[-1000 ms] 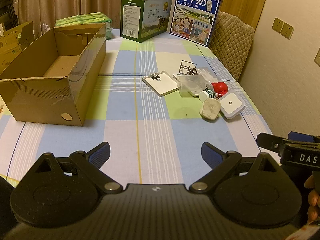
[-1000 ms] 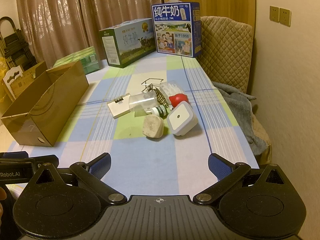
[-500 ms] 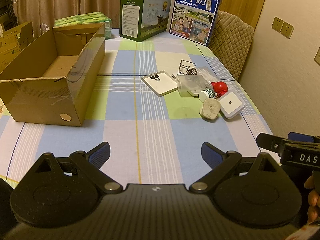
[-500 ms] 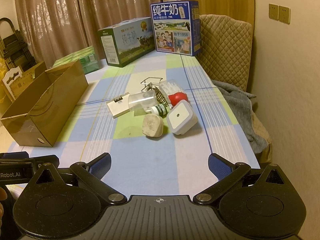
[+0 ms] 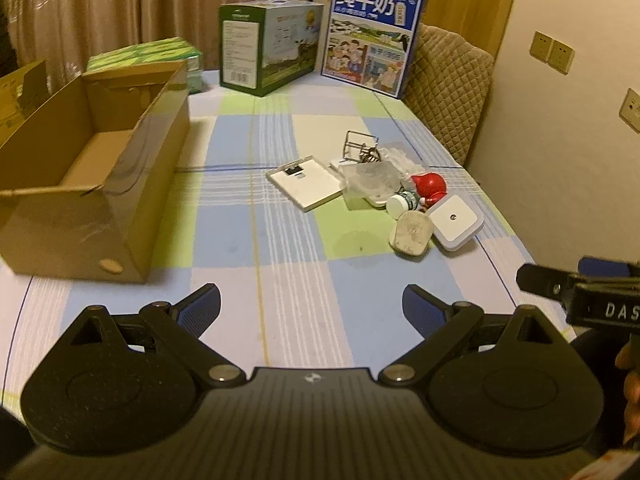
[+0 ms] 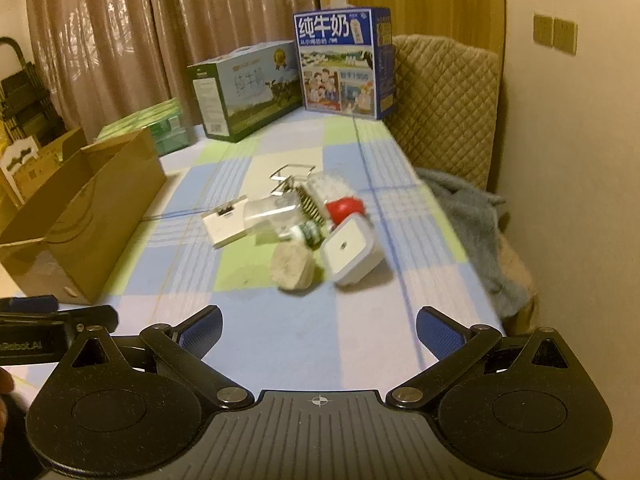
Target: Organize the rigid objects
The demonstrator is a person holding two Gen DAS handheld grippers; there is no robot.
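A pile of small objects lies on the checked tablecloth: a white square night light (image 5: pixel 454 217) (image 6: pixel 348 249), a round off-white plug (image 5: pixel 411 233) (image 6: pixel 291 266), a small white-capped bottle (image 5: pixel 402 202), a red toy (image 5: pixel 430 185) (image 6: pixel 345 208), a clear plastic box (image 5: pixel 372 179) (image 6: pixel 272 210), a flat white panel (image 5: pixel 306 182) (image 6: pixel 224 226) and a wire piece (image 5: pixel 360 144). An open cardboard box (image 5: pixel 92 176) (image 6: pixel 80 216) stands at the left. My left gripper (image 5: pixel 311 306) is open and empty over the near table. My right gripper (image 6: pixel 319 332) is open and empty, short of the pile.
A green milk carton (image 5: pixel 268 46) (image 6: pixel 244 88), a blue milk carton (image 5: pixel 372 38) (image 6: pixel 344 62) and green packs (image 5: pixel 144 54) stand at the table's far end. A quilted chair (image 5: pixel 448 92) with a grey cloth (image 6: pixel 472 224) is at the right, by the wall.
Both grippers have moved slightly forward toward the pile; the right wrist view is now blurred with motion. Nothing on the table has moved.
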